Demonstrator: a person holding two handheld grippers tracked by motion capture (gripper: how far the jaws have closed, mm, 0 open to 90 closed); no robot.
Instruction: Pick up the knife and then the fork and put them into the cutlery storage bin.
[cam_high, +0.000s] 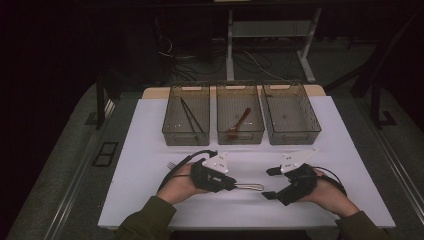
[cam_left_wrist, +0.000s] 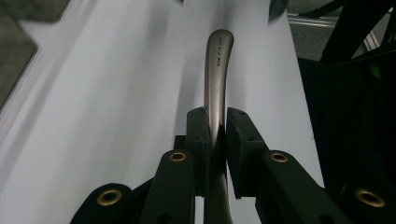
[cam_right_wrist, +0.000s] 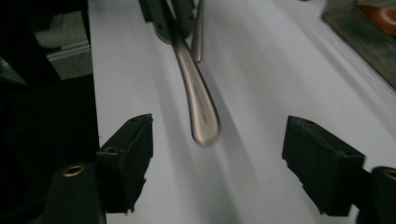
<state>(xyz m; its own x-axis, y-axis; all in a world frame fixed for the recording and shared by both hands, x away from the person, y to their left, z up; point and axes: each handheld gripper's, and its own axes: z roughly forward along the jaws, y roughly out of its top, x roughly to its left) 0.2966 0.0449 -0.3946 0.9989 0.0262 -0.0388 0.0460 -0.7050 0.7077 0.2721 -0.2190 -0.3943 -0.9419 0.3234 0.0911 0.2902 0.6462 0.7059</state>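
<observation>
Left gripper (cam_left_wrist: 215, 126) pinching metal utensil handle (cam_left_wrist: 218, 65); right gripper (cam_right_wrist: 217, 140) spread, empty. Best: keep handle level, centre it between right pads before closing.

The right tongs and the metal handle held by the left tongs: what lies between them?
In the high view, only bare white table lies between the open right tongs and the metal handle, held in the left tongs.

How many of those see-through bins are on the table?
3, in a row along the table's far side: the left bin holds dark chopsticks, the middle bin a reddish spoon, and the right bin looks empty.
</observation>
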